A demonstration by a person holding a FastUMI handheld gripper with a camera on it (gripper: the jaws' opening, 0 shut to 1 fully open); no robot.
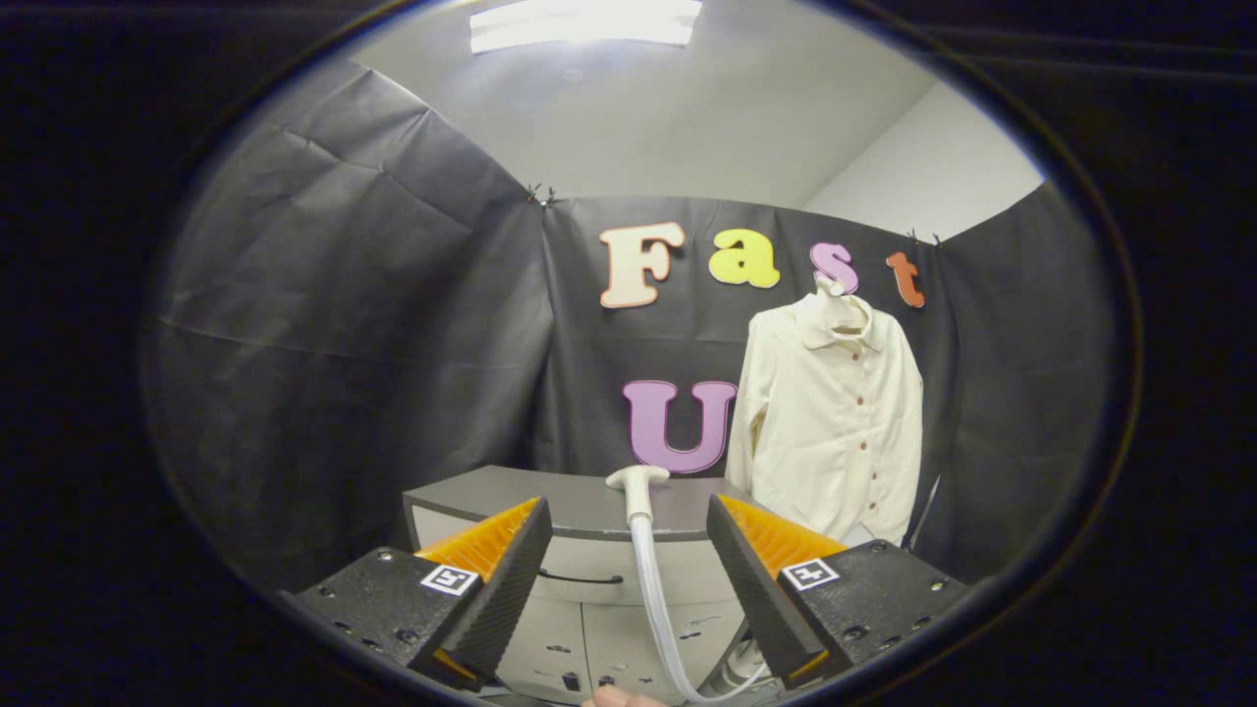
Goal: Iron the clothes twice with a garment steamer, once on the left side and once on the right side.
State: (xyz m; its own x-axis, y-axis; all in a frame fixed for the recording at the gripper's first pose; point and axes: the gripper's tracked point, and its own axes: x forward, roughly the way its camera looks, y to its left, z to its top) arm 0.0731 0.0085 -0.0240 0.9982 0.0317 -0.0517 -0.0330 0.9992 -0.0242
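Gripper (628, 560) held released, steamer head (638, 488) and hose (656, 599) seen between its fingers above cabinet (579, 511), shirt (835, 422) hung beyond.

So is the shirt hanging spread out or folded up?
Spread: the shirt hangs full-length on the booth wall, buttoned, beyond the open gripper.

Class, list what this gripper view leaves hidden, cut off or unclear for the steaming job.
- Steamer head: its steam face points away; the hose runs out below between the open gripper fingers.
- Shirt: the hem is hidden behind the cabinet and one finger.
- Cabinet front: small marks too small to read.
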